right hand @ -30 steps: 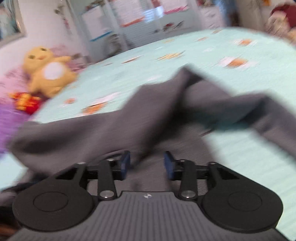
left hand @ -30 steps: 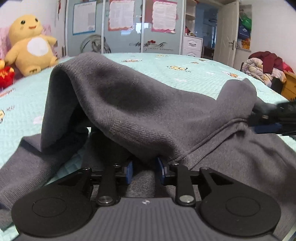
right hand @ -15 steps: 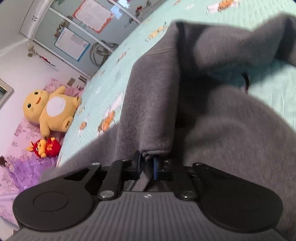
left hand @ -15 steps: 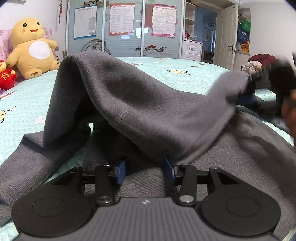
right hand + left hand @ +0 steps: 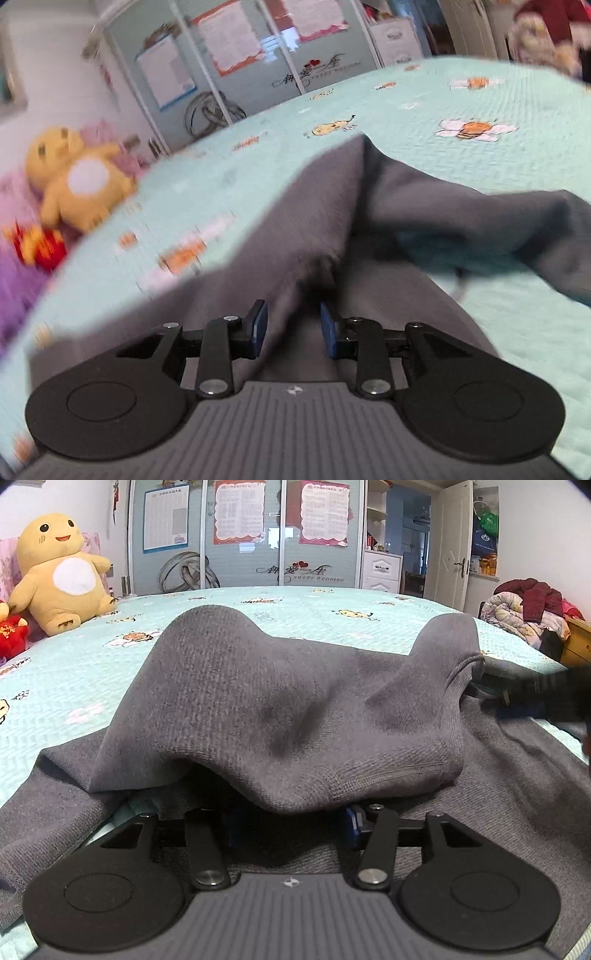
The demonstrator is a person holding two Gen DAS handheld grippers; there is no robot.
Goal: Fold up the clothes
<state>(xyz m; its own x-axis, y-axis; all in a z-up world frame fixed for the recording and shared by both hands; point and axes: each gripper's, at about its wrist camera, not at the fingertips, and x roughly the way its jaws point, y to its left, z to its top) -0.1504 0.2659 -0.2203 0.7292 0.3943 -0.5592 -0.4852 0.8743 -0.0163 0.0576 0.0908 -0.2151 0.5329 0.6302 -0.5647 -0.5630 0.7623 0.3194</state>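
Note:
A dark grey knit garment [image 5: 280, 709] lies on the mint bedsheet [image 5: 55, 672], with one part folded over into a humped layer. My left gripper [image 5: 291, 823] sits low at the fold's near edge. Its jaws are opening and stand wide, and the cloth drapes over the fingertips without being pinched. In the right wrist view the garment [image 5: 406, 206] rises in a soft ridge. My right gripper [image 5: 294, 328] is opening too, with a slack fold between its blue pads [image 5: 260, 328] but not pressed. The right gripper [image 5: 535, 698] shows as a dark blur at the fold's far right corner.
A yellow plush toy [image 5: 59, 572] and a red toy [image 5: 11, 635] sit at the bed's far left. Wardrobe doors with posters [image 5: 240, 535] stand behind the bed. A heap of clothes [image 5: 524, 605] lies beyond the right edge, near an open door [image 5: 447, 542].
The raised grey fold has sunk onto the garment. My left jaws have spread wider. My right gripper, clamped on a fabric edge half a second ago, has let go and drawn back.

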